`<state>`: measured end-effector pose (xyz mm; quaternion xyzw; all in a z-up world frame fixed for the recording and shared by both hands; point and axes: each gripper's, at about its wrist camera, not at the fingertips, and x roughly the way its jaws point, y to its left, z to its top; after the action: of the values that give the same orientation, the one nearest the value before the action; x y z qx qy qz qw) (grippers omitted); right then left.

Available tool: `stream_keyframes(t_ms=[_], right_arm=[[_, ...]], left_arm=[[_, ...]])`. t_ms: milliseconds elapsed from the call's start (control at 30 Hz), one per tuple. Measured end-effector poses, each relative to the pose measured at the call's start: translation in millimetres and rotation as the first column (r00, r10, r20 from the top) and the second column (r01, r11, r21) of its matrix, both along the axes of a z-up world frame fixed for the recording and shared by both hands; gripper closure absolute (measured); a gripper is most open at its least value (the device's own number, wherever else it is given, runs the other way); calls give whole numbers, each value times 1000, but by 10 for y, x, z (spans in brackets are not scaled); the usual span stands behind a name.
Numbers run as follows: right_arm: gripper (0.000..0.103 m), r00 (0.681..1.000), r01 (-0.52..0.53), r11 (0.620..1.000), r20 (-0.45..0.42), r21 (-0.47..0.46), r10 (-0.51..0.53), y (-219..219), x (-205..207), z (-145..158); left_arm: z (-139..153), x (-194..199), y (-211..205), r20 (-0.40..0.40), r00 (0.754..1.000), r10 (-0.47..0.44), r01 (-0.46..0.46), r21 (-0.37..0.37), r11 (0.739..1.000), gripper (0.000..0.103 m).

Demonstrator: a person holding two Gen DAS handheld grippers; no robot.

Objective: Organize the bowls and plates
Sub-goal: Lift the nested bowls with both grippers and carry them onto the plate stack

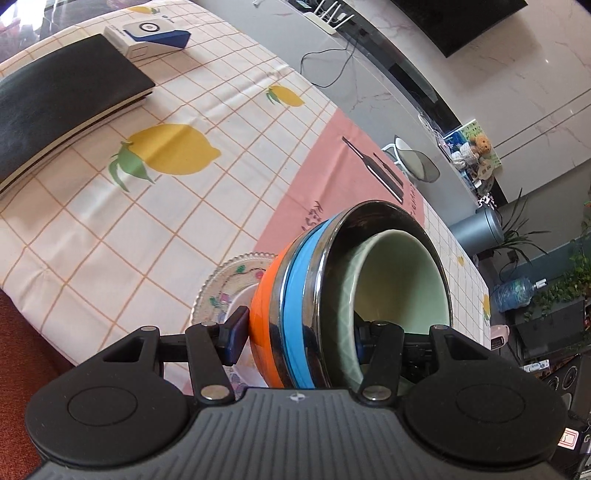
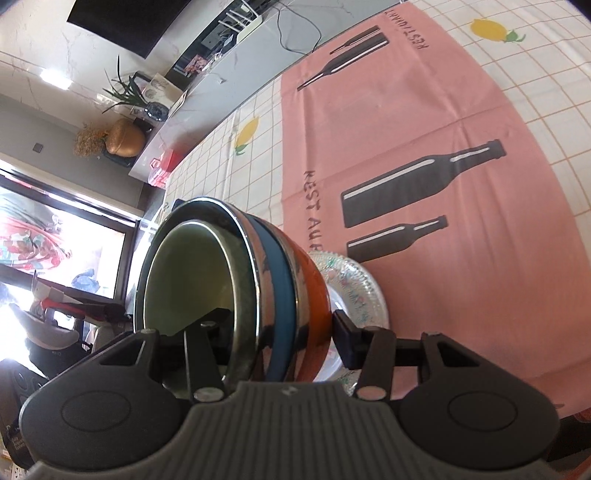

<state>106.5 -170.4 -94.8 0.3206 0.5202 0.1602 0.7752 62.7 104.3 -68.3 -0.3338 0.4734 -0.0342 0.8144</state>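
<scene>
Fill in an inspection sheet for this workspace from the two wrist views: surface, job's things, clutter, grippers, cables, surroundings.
Surface: table under a lemon-print checked cloth, with a pink bottle-print cloth laid over it.
Job's things: nested bowl stack, orange outermost, then steel with a blue band, pale green innermost, tilted on its side above a patterned glass plate.
Clutter: black notebook and a small white and blue box on the table.
Grippers: left gripper and right gripper each clamp the stack's wall.
Cables: black cable on the grey counter beyond the table.
Surroundings: wall-mounted dark screen, houseplants.
</scene>
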Motion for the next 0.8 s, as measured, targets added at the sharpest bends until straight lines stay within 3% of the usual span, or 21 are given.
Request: stream_keyframes(t_ms=[233, 800], right_arm=[[55, 999, -33, 999, -23, -22, 33, 146, 68, -134], [55, 999, -22, 999, -43, -35, 21, 29, 61, -241]], left_arm=[[-168, 24, 76, -33, 999, 8, -9, -23, 1000, 44], [-291, 54, -1, -61, 998, -6, 5, -26, 1000, 44]])
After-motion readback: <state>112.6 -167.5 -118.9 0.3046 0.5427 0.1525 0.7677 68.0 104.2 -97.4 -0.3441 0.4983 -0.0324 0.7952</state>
